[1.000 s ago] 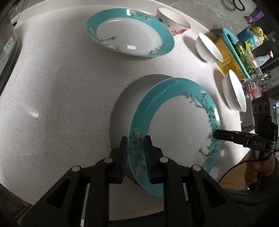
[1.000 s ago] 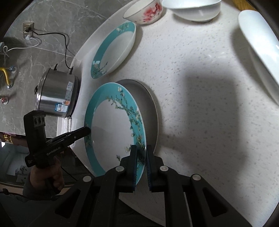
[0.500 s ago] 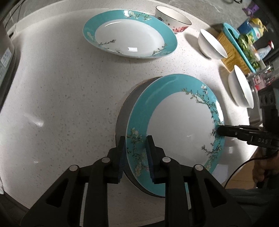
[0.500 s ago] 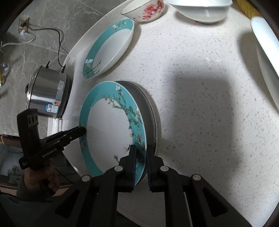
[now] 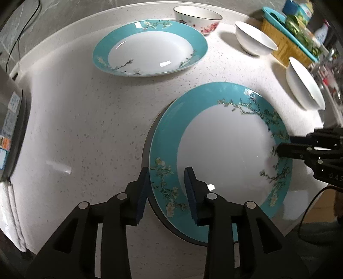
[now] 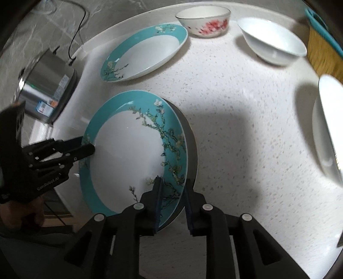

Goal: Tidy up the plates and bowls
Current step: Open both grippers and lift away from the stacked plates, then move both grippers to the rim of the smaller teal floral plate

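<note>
A teal-rimmed plate with blossom branches (image 5: 225, 150) (image 6: 128, 154) lies on the white speckled counter, its dark shadow under it. My left gripper (image 5: 166, 188) is open, its fingers astride the plate's near-left rim without gripping. My right gripper (image 6: 171, 193) is open too, astride the opposite rim; it also shows in the left wrist view (image 5: 285, 148). A second teal plate (image 5: 150, 48) (image 6: 143, 52) lies farther back. A floral bowl (image 5: 197, 19) (image 6: 203, 20) and two white bowls (image 5: 255, 40) (image 5: 304, 85) stand behind and to the right.
A steel rice cooker (image 6: 47, 85) stands at the counter's left edge, with a white cloth (image 5: 10, 210) near it. A yellow and teal basket of greens (image 5: 293, 36) sits at the back right beside bottles. The counter's front edge (image 5: 150, 257) is close below the plate.
The plate has come down from tilted to flat on the counter. Both grippers have opened and let go of its rim.
</note>
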Demonstrator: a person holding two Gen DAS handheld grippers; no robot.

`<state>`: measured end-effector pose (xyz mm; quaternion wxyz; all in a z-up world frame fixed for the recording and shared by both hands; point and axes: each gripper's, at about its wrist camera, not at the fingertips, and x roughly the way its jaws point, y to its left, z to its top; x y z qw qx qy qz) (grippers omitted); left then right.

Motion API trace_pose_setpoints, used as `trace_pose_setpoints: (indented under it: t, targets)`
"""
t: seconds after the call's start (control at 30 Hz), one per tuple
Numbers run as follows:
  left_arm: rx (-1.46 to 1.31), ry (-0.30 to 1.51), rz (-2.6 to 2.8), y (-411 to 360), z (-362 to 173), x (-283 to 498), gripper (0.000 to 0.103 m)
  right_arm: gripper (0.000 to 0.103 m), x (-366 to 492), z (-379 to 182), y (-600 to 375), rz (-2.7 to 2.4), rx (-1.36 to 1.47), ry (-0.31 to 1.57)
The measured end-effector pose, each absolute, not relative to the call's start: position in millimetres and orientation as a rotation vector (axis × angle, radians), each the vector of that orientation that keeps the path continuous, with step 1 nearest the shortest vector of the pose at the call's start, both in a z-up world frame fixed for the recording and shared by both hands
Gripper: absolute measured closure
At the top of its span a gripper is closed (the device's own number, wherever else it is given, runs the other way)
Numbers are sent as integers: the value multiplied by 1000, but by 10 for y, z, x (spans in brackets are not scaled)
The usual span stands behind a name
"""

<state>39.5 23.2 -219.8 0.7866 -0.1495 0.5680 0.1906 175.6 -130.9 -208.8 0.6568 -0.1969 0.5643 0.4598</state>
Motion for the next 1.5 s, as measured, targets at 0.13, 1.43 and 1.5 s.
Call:
trace_pose_setpoints:
  t: [0.13,1.43,1.5]
  targets:
    - [-270,1234,408,168,-2209,405,69,78,1627,-2069,-1265,1023,-557,1194]
    - [-513,765,390,1862,-1444,182,0,0,2235,-1056,-1364,1097,220,1000]
    - [-531,771,339,2088,-1460,426,0,0,2258,-1025,-1248,1089,261,969]
